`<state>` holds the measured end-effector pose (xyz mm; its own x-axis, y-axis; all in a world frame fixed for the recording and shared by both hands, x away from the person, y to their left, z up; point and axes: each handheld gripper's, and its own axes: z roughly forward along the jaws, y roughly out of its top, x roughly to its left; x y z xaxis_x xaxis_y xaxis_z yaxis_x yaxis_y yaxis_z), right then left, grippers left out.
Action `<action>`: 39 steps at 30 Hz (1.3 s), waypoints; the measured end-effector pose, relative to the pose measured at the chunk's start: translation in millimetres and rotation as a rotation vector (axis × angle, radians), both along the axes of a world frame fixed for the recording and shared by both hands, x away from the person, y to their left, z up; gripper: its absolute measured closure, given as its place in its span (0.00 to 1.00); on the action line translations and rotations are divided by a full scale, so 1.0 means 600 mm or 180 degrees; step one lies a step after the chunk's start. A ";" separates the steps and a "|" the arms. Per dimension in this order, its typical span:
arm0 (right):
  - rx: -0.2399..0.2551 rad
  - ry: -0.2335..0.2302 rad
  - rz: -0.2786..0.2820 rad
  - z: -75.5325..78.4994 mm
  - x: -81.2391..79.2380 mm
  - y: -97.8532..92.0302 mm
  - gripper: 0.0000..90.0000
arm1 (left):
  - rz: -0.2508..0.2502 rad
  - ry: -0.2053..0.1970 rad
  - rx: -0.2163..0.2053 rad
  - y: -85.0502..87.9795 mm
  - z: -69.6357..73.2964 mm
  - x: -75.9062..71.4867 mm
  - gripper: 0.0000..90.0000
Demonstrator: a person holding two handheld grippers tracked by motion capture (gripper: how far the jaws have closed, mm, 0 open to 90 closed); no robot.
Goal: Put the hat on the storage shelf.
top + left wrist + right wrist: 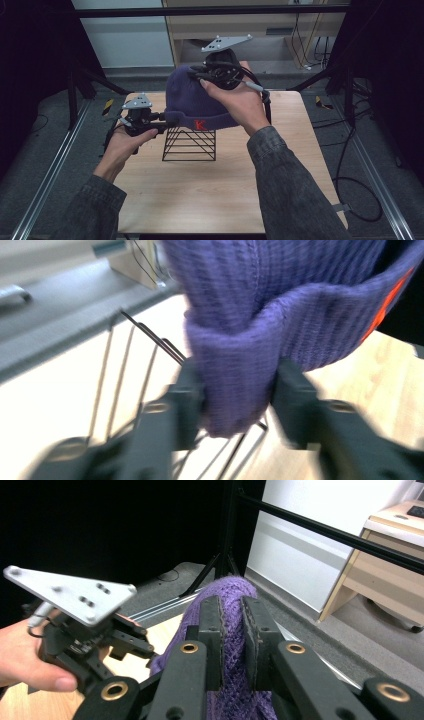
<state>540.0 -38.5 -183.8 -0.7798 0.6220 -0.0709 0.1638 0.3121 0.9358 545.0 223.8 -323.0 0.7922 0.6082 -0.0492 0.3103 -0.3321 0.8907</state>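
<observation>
A purple knitted beanie [195, 97] with a red letter on its folded cuff hangs over a black wire stand [189, 145] on the wooden table [200, 200]. My right gripper [200, 75] is up at the crown, and its two jaws are shut on a pinch of the purple knit [231, 630]. My left gripper [167, 120] is level with the cuff's left end. In the left gripper view the folded cuff [235, 385] sits squeezed between both pads, with the stand's wires [145, 340] right behind it.
Black frame posts [75, 85] stand at both back corners of the table. A light wooden cabinet [250, 30] is behind it. Cables [350, 165] trail over the floor at the right, and metal rails [50, 170] run along both sides.
</observation>
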 end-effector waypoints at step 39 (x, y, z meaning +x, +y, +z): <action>-0.0257 0.0324 -0.0335 -0.093 0.105 0.018 0.88 | 0.0694 0.0077 0.0153 0.047 -0.035 0.017 0.81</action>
